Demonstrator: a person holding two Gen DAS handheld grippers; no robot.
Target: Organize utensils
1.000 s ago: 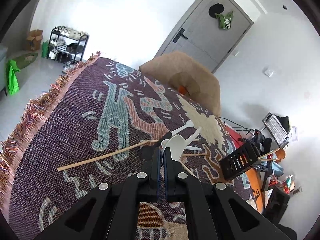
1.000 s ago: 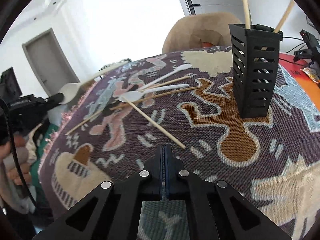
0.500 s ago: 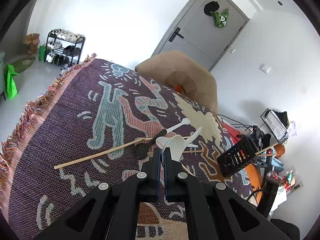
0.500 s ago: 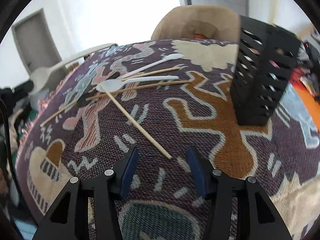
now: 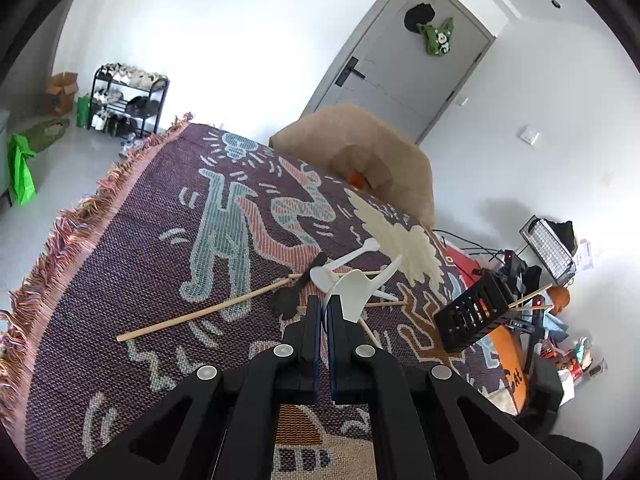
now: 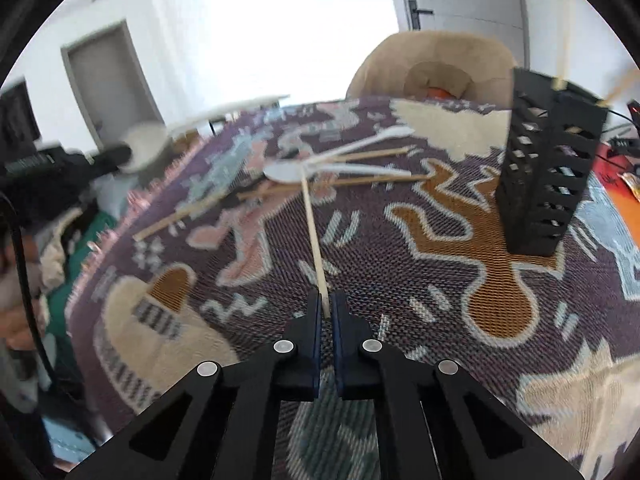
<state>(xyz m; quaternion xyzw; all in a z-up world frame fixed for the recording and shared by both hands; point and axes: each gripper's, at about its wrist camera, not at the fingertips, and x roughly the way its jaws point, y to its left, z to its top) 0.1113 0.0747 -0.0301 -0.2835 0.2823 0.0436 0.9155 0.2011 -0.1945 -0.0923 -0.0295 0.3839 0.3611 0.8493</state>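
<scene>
— Jaws first: how do they stand?

— The left gripper (image 5: 324, 304) is clamped on a white spoon (image 5: 354, 290), whose bowl sits just past the fingertips in the lower middle of the left view while its handle runs up and to the right. In the right view that spoon (image 6: 148, 148) shows blurred at the left edge, lifted off the worktop. The right gripper (image 6: 327, 304) is pinched on the near end of a wooden chopstick (image 6: 314, 236), which runs straight up the frame to the pile.

— And the other utensils?

— More spoons (image 6: 352, 160) and chopsticks (image 6: 368, 180) lie crossed on the patterned blanket (image 6: 440, 248) at centre frame. One long chopstick (image 5: 208, 312) stretches toward the lower left of the left view.

— The holder?

— A black slotted holder (image 6: 548, 176) stands upright at the right of the right view, well apart from the pile, with chopsticks (image 6: 564, 60) sticking out of its top. A tan chair (image 6: 436, 64) sits behind the worktop.
</scene>
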